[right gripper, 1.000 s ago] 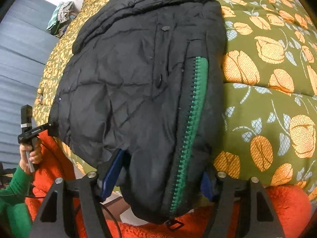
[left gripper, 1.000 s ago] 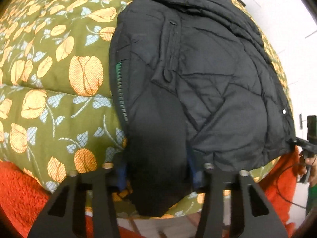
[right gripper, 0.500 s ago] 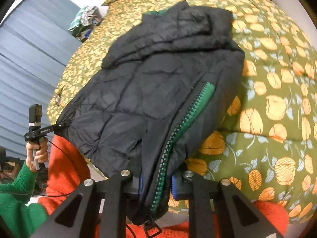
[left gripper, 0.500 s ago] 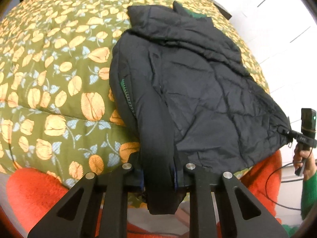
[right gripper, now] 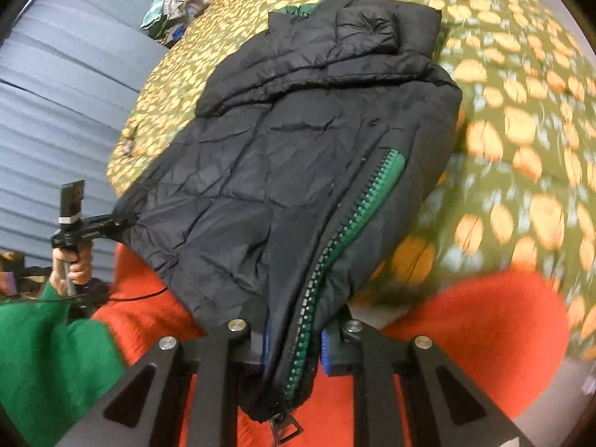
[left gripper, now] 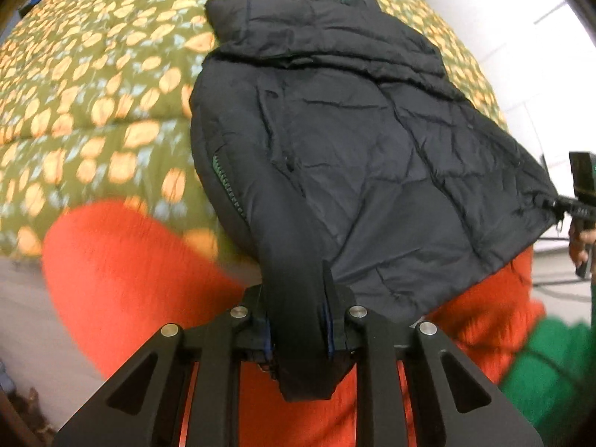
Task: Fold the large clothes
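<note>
A black quilted jacket (left gripper: pixel 357 141) with a green zipper (right gripper: pixel 357 216) lies on a bed, sleeves folded across its upper part and its hem hanging off the near edge. My left gripper (left gripper: pixel 298 331) is shut on one bottom corner of the jacket. My right gripper (right gripper: pixel 294 339) is shut on the other bottom corner, at the zipper end. The right gripper also shows at the far right of the left wrist view (left gripper: pixel 573 205). The left gripper also shows at the left of the right wrist view (right gripper: pixel 89 223).
The bed has an olive quilt with orange flowers (left gripper: pixel 93 85). An orange blanket (left gripper: pixel 123 260) hangs over the near bed edge. A pile of clothes (right gripper: pixel 171 7) lies at the far corner by a grey-blue curtain (right gripper: pixel 56 85). A white wall (left gripper: pixel 529 37) is on the right.
Both grippers closed on the jacket's bottom corners and pulled back and up from the bed. The hem now hangs off the near edge over the orange blanket.
</note>
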{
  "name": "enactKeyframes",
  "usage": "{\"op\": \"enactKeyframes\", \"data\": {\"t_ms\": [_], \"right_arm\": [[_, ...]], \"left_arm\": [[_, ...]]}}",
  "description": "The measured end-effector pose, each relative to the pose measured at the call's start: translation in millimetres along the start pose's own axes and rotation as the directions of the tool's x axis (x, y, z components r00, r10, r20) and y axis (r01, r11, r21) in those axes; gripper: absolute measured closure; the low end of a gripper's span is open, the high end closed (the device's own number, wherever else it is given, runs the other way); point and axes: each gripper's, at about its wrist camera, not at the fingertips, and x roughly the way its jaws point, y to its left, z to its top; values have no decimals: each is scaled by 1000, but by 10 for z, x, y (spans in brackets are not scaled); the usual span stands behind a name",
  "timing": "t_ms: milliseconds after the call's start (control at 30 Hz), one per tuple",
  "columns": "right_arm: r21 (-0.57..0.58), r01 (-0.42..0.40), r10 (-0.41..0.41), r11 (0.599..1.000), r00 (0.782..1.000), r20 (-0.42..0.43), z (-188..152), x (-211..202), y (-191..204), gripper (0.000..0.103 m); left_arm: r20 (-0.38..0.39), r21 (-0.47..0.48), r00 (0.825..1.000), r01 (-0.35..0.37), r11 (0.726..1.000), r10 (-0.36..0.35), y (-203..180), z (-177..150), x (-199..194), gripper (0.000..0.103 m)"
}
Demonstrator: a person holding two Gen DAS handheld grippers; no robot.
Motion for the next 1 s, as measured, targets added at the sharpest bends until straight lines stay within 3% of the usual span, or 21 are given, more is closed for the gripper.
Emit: {"op": "enactKeyframes", "data": {"t_ms": [133, 233, 333, 500, 733, 833, 900, 967, 1000], "right_arm": [[25, -101, 101, 995, 995, -1, -188, -251, 233, 85], [44, -172, 168, 984, 983, 76, -77, -475, 282, 85], [42, -219, 209, 975, 963, 170, 229, -615, 180, 85], [45, -262, 240, 964, 931, 274, 1011, -437, -58, 85], [155, -302, 239, 940, 913, 331, 1736, 217, -662, 85], [221, -345, 250, 912, 897, 365, 1833, 399, -874, 83], [298, -386, 254, 873, 882, 398, 1913, 558, -1075, 82], [363, -409, 249, 837, 876, 413, 1937, 672, -1215, 77], [385, -416, 247, 824, 875, 416, 1946, 700, -1250, 72]], "left_arm": [[15, -5, 998, 61, 998, -61, 10, -144, -479, 85], [97, -18, 990, 101, 995, -99, 45, 33, -757, 85], [198, -23, 973, 123, 992, -116, 124, 424, -847, 85], [294, -73, 945, 169, 983, -141, 354, 1262, -558, 85], [290, -123, 956, 94, 988, -55, 448, 2048, 170, 83], [280, -153, 959, 83, 985, -37, 483, 2193, 365, 74], [274, -188, 960, 117, 975, -63, 554, 2279, 445, 60], [287, -231, 951, 183, 956, -112, 655, 2358, 443, 30], [300, -245, 946, 200, 949, -122, 676, 2373, 410, 22]]}}
